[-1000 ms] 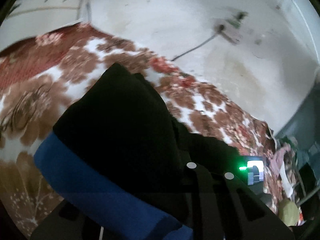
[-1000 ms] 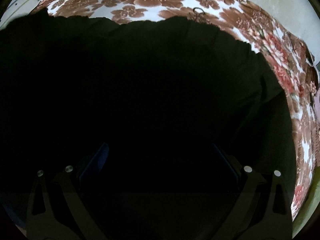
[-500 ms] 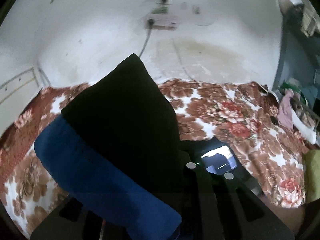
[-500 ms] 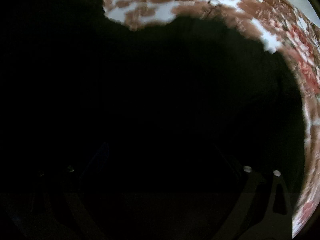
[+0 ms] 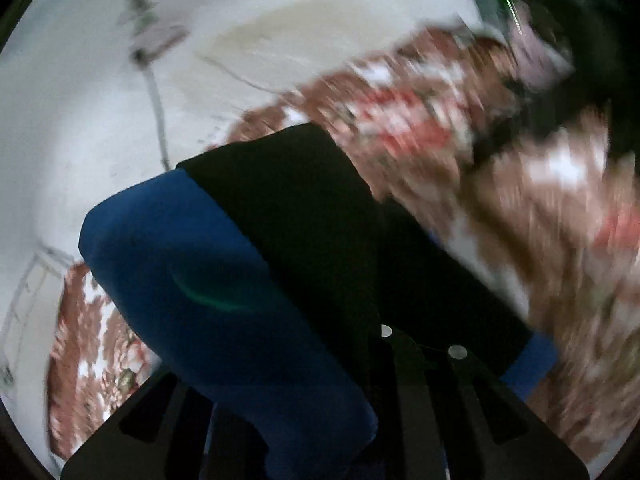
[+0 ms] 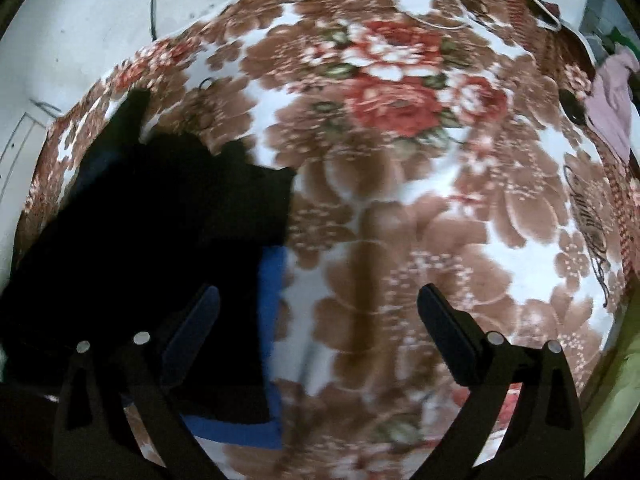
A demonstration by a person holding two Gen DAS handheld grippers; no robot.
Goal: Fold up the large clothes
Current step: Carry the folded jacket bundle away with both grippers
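Observation:
A black garment with blue trim (image 5: pixel 288 216) hangs bunched over my left gripper (image 5: pixel 360 360), which is shut on it and holds it above the floral blanket (image 5: pixel 540 240); the view is blurred. In the right wrist view the same garment (image 6: pixel 160 232) lies in a dark heap on the left of the blanket (image 6: pixel 400 208), its blue edge (image 6: pixel 270 280) showing. My right gripper (image 6: pixel 318 320) is open and empty, its left finger (image 6: pixel 192 328) over the garment's edge and its right finger over bare blanket.
The bed stands against a white wall (image 5: pixel 100 80) with a socket and a cable (image 5: pixel 156 112). Pink clothes (image 6: pixel 612 108) lie at the blanket's far right edge. A yellow-green cloth (image 6: pixel 612 412) lies at the lower right.
My right gripper has pulled back off the black garment, so the blanket now fills its view. My left gripper has swung round quickly with the garment still in it.

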